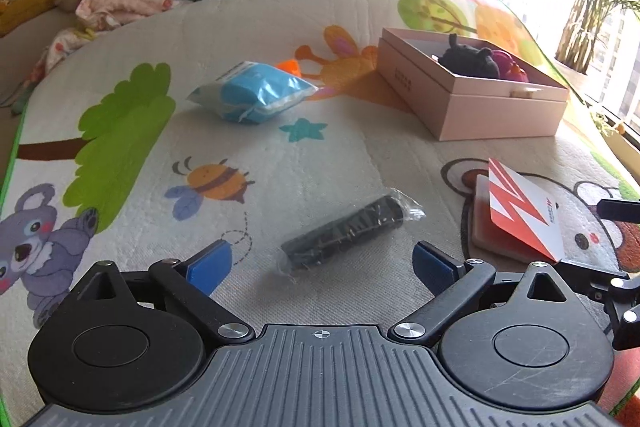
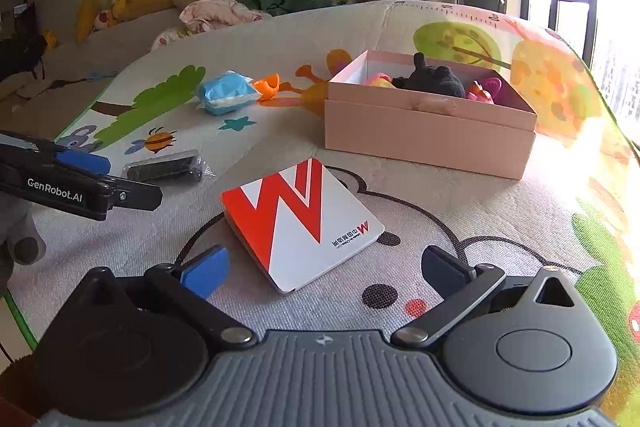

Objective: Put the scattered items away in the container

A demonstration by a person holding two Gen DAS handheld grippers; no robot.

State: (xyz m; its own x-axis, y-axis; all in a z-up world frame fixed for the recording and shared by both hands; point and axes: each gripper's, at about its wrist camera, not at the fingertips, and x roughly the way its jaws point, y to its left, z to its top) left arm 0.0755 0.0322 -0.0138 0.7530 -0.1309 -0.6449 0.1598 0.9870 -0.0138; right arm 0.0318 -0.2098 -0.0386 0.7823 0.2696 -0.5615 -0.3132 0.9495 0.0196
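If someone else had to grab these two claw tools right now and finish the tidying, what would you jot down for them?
Left gripper: open, empty, aimed at the black bagged roll on the mat.
Right gripper: open, empty, hovering by the red-and-white box, not touching it.
Pink container: open, already holds a black plush toy and a few small colourful toys.
Still out on the mat: black bagged roll, red-and-white box, blue packet, and an orange piece beside the packet.
Left to do: put those four things in the container.
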